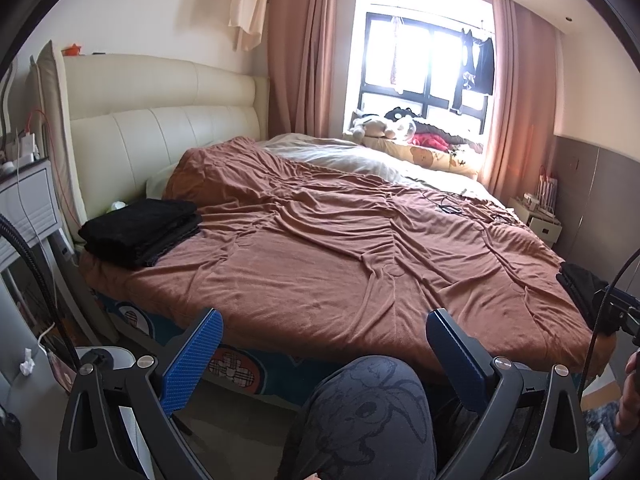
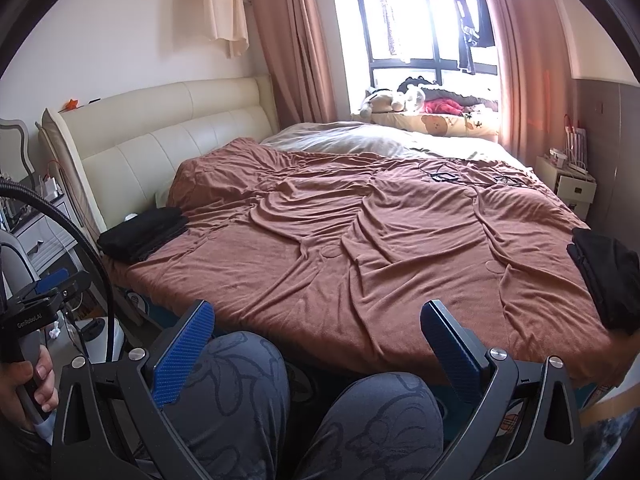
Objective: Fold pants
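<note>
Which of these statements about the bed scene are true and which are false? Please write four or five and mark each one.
1. Both grippers are open and hold nothing. True: the left gripper and the right gripper have their fingers wide apart.
2. A folded black stack lies on the bed near the headboard. True.
3. The bed cover is blue. False: the blanket is brown.
4. A second dark garment lies at the right edge of the bed. True.
5. The curtains are fully closed over the window. False: the curtains are drawn aside and the window is bright.
</note>
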A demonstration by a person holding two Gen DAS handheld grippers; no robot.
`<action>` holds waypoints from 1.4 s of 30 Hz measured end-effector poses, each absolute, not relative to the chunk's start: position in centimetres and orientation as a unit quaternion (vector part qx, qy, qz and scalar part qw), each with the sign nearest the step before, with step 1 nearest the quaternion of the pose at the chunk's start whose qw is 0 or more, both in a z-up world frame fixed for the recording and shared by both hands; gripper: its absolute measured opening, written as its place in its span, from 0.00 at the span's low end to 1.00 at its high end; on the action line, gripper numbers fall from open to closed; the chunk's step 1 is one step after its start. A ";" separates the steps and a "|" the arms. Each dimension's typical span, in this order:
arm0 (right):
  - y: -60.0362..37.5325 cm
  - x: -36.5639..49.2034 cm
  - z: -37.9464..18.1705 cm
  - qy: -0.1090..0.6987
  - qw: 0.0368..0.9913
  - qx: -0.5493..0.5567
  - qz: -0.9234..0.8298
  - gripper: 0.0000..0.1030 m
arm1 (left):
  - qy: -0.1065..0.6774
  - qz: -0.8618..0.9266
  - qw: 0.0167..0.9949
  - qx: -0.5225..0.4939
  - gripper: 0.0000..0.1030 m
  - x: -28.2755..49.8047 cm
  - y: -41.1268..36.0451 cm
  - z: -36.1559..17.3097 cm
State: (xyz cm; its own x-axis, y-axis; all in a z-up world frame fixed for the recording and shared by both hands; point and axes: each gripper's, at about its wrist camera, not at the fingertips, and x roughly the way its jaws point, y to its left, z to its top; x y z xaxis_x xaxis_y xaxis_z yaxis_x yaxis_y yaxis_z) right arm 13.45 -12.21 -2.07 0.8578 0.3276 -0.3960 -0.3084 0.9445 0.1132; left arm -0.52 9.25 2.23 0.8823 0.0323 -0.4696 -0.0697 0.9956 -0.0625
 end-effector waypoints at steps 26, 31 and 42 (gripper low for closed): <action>-12.0 13.2 -2.0 0.211 0.963 0.020 0.165 1.00 | 0.241 0.028 0.969 -0.040 1.00 -1.2 9.4 2.5; -12.1 13.3 -2.0 0.213 0.963 0.020 0.165 1.00 | 0.243 0.024 0.969 -0.037 1.00 -1.3 9.4 2.5; -12.3 13.5 -2.1 0.220 0.962 0.021 0.163 1.00 | 0.242 0.024 0.970 -0.030 0.99 -1.5 9.2 2.4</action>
